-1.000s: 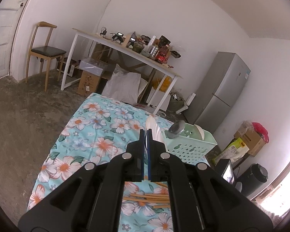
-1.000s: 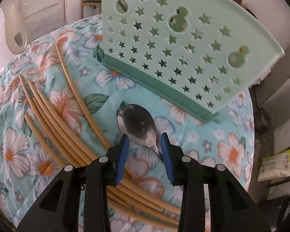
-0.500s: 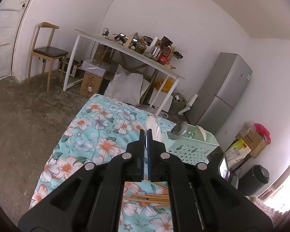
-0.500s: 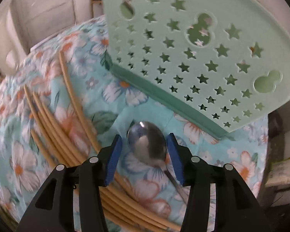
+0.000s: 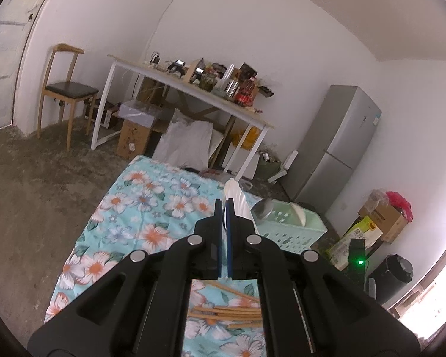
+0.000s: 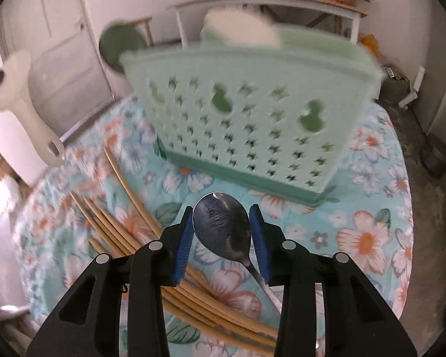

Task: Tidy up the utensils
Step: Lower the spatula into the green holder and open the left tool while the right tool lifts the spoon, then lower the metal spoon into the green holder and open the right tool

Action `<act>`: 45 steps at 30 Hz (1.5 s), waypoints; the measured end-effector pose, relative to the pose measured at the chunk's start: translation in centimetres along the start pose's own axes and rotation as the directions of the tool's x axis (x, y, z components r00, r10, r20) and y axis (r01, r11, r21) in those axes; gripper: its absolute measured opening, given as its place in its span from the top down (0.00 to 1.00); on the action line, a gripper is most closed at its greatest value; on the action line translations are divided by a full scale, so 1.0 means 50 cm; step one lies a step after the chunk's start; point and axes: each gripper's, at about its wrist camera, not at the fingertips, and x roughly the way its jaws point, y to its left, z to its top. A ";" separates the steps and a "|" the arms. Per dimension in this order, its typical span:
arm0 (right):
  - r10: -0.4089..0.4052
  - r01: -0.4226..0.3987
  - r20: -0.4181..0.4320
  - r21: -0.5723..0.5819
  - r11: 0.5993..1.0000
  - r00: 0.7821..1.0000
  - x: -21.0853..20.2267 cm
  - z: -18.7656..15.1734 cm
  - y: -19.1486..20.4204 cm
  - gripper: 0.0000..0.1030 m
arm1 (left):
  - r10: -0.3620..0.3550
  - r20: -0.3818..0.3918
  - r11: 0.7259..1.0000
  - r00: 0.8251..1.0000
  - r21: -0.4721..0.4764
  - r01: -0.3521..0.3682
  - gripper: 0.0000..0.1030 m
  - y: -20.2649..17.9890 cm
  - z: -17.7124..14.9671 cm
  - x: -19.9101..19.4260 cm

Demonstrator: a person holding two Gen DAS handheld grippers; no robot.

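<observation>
Since a second ago my right gripper point(image 6: 222, 232) has lifted back from the basket point(image 6: 252, 113), the metal spoon point(image 6: 223, 229) coming up with it. Its blue pads sit partly apart, spoon bowl between them; can't tell if both touch. My left gripper point(image 5: 224, 217) is pinched almost closed on a white plastic spoon point(image 5: 238, 202), raised above the floral cloth point(image 5: 139, 208). Chopsticks point(image 6: 128, 223) lie on the cloth beside the basket.

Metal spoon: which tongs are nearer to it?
Right. The right tongs have their fingers either side of the metal spoon bowl. The left tongs, shut on a white spatula, are off to its side.
</observation>
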 end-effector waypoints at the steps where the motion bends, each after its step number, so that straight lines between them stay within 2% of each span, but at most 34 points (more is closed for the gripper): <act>1: 0.009 -0.009 0.017 0.015 1.000 1.000 -0.014 -0.002 -0.010 0.65 | -0.004 0.007 1.000 1.000 0.002 0.004 0.99 -0.004 0.004 -0.002; 5: 0.034 -0.041 0.090 0.080 0.996 0.995 -0.063 0.001 -0.039 0.65 | -0.042 0.050 0.999 0.998 0.000 0.042 0.99 -0.024 0.034 -0.013; 11: 0.057 -0.088 0.197 0.151 0.985 0.979 -0.117 0.002 -0.074 0.65 | -0.054 0.129 0.998 0.990 0.047 0.049 0.99 -0.078 0.090 -0.012; 15: 0.067 -0.112 0.244 0.176 0.978 0.967 -0.138 -0.006 -0.086 0.65 | -0.019 0.140 0.994 0.990 0.106 0.004 0.99 -0.117 0.119 0.023; 19: 0.078 -0.135 0.281 0.188 0.973 0.957 -0.155 -0.011 -0.093 0.65 | 0.033 0.130 0.981 0.991 0.188 -0.058 0.99 -0.153 0.117 0.071; 24: 0.096 -0.169 0.332 0.199 0.965 0.938 -0.181 -0.008 -0.105 0.65 | 0.117 0.109 0.943 0.987 0.301 -0.145 0.99 -0.193 0.090 0.140; 30: 0.103 -0.190 0.392 0.191 0.963 0.914 -0.217 -0.001 -0.115 0.65 | 0.167 0.069 0.914 0.984 0.362 -0.181 0.98 -0.212 0.067 0.206; 31: 0.103 -0.192 0.397 0.190 0.963 0.912 -0.221 0.000 -0.116 0.65 | 0.166 0.060 0.917 0.984 0.357 -0.176 0.92 -0.211 0.065 0.214; 32: 0.103 -0.194 0.405 0.190 0.962 0.908 -0.227 0.001 -0.118 0.65 | 0.159 0.047 0.924 0.986 0.344 -0.165 0.73 -0.209 0.064 0.220; 34: 0.108 -0.204 0.422 0.188 0.961 0.900 -0.240 0.006 -0.121 0.65 | 0.147 0.048 0.938 0.988 0.310 -0.155 0.56 -0.202 0.064 0.221; 36: 0.108 -0.204 0.436 0.180 0.962 0.894 -0.255 0.014 -0.120 0.65 | 0.132 0.054 0.946 0.990 0.290 -0.142 0.56 -0.197 0.067 0.214; 39: 0.112 -0.207 0.460 0.161 0.965 0.881 -0.275 0.031 -0.117 0.65 | 0.127 0.055 0.951 0.990 0.278 -0.137 0.50 -0.191 0.067 0.201; 42: 0.109 -0.200 0.495 0.135 0.971 0.862 -0.301 0.058 -0.110 0.65 | 0.128 0.057 0.953 0.990 0.268 -0.138 0.43 -0.178 0.059 0.182; 45: 0.121 -0.206 0.541 0.100 0.973 0.832 -0.328 0.095 -0.102 0.65 | 0.140 0.040 0.960 0.989 0.238 -0.145 0.38 -0.155 0.042 0.159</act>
